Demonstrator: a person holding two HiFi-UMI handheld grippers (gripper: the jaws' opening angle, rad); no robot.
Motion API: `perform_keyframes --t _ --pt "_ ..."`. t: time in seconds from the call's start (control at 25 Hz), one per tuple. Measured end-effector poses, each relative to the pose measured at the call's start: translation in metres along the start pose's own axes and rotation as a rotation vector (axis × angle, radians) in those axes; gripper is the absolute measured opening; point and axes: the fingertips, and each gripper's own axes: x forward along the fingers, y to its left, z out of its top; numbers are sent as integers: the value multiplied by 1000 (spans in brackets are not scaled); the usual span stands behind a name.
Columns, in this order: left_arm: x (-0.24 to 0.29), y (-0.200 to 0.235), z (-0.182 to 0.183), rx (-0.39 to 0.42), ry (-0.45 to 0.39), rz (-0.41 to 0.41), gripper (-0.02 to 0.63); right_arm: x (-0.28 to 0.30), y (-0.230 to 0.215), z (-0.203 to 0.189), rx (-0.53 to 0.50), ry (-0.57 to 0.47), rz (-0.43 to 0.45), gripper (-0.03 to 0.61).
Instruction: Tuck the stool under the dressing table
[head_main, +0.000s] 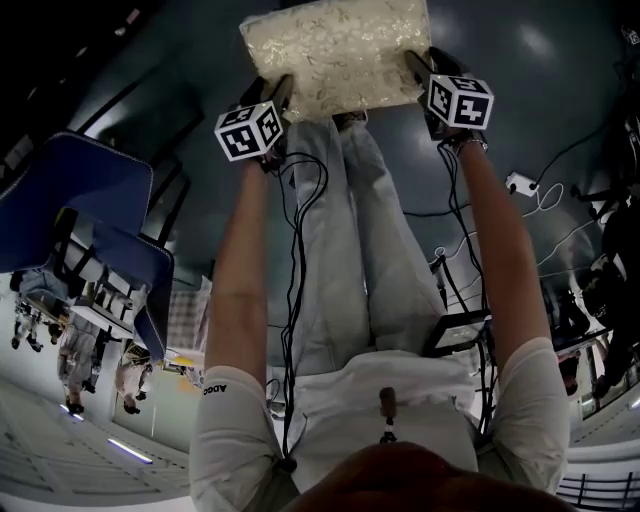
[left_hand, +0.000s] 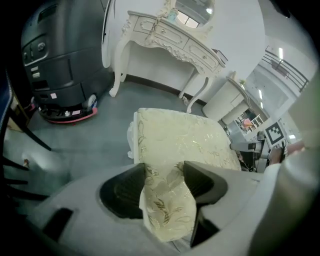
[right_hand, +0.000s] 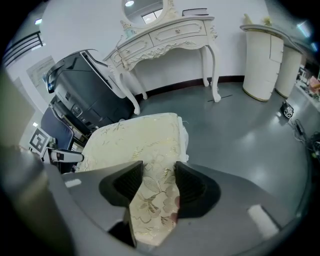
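The stool (head_main: 335, 50) has a cream cushion with a gold floral pattern and stands on the grey floor in front of me. My left gripper (head_main: 275, 92) is shut on the cushion's left edge, and my right gripper (head_main: 420, 65) is shut on its right edge. In the left gripper view the stool's fabric (left_hand: 185, 140) is pinched between the dark pads of the left gripper (left_hand: 165, 172). The right gripper (right_hand: 158, 172) pinches the stool (right_hand: 135, 142) the same way. The white ornate dressing table (left_hand: 170, 37) (right_hand: 165, 37) stands against the wall beyond the stool, with open floor between them.
A large black machine (left_hand: 55, 60) (right_hand: 85, 90) stands left of the dressing table. A white rounded cabinet (right_hand: 265, 55) stands to its right. Blue chairs (head_main: 90, 190) are on my left, and a power strip with cables (head_main: 522, 184) lies on the floor at my right.
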Motion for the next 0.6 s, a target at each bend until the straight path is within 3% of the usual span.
perform_keyframes --t 0.24,0.6 --pt "19 1 59 70 -24 -17 256 11 -9 39 37 -38 -4 213" --pt "48 8 134 106 -40 -41 256 37 -21 101 55 -46 -30 213"
